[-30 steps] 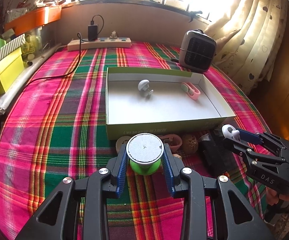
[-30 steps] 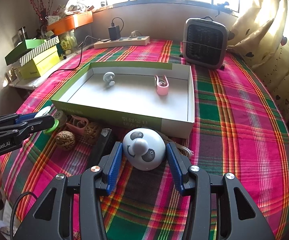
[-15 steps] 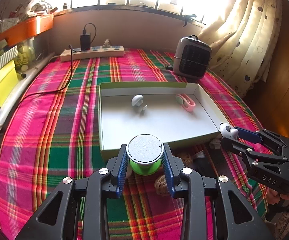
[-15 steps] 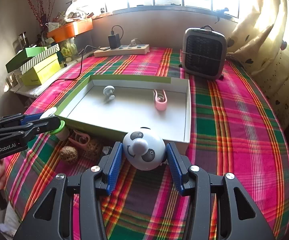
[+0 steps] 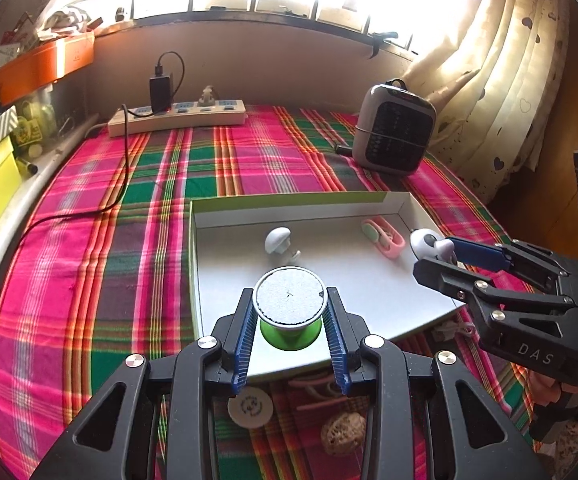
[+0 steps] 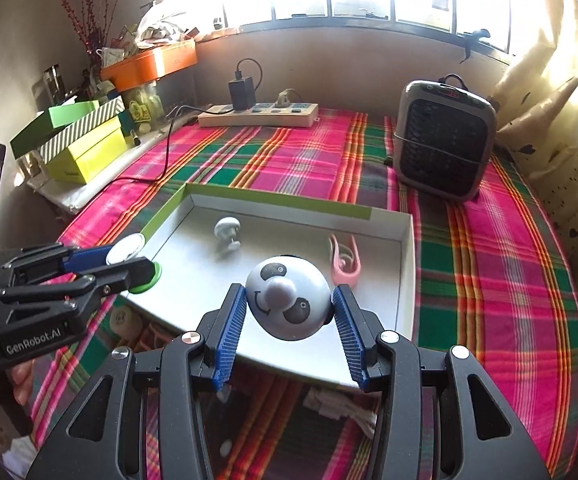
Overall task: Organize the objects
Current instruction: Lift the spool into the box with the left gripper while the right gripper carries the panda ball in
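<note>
— Green-based spool [image 5: 289,312], who has it?
— The left gripper [image 5: 291,336], clamped on it above the white tray [image 5: 369,284].
— And the panda ball [image 6: 287,304]?
— Pinched in the right gripper [image 6: 289,332], over the tray's near edge.

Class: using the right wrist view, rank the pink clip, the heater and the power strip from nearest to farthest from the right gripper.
1. Pink clip: in the box, just beyond the right gripper.
2. Heater: far right, on the cloth.
3. Power strip: against the back wall.
</note>
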The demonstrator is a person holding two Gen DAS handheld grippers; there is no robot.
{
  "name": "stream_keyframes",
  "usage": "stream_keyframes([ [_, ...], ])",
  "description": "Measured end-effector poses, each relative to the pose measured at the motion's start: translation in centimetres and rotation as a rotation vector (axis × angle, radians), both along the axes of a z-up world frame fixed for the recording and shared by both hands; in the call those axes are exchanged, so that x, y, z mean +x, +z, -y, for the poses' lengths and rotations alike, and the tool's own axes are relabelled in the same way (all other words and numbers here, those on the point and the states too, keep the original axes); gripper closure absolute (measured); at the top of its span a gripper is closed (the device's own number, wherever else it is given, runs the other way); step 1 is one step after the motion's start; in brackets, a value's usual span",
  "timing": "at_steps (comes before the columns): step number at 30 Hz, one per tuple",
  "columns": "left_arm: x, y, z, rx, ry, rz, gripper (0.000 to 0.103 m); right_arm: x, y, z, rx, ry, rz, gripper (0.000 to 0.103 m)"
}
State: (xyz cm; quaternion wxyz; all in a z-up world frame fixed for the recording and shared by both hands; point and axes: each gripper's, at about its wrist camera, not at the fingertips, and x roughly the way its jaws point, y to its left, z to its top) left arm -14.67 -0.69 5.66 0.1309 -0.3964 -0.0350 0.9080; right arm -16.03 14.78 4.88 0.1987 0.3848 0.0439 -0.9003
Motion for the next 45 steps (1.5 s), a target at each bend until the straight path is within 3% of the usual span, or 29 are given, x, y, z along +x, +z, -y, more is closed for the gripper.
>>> stream_keyframes([
  [20, -5.0, -2.2, -0.4, -0.018, -0.008, 0.046, 0.072, -7.6, -2.3, 3.1, 0.052, 0.033, 0.089, 0.056],
  [45, -6.9, -3.7, -0.3, -0.026, 0.006, 0.059, 0.072, -9.5, -3.9, 4.4, 0.084, 0.045, 0.139, 0.056],
])
